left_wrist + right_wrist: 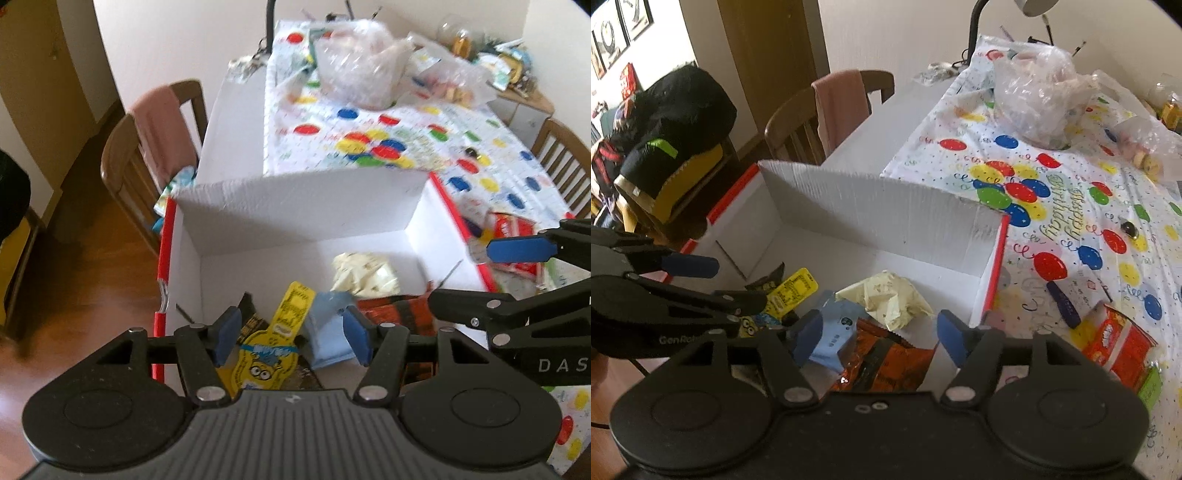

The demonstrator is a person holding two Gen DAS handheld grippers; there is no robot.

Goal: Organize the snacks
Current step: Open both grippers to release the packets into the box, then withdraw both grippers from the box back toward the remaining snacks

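Right gripper [879,338] spread wide with nothing held, orange snack bag [886,363] between the jaws, light-blue packet [833,338] at the left jaw, white box [886,218] ahead, red snack pack [1123,345] right of the jaws

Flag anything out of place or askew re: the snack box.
One snack is outside the box: the red snack pack lies on the balloon tablecloth, right of the white box. Inside, the cream packet looks crumpled, and the yellow Minions pack, blue packet and orange wrapper overlap in a loose heap. No spill visible.
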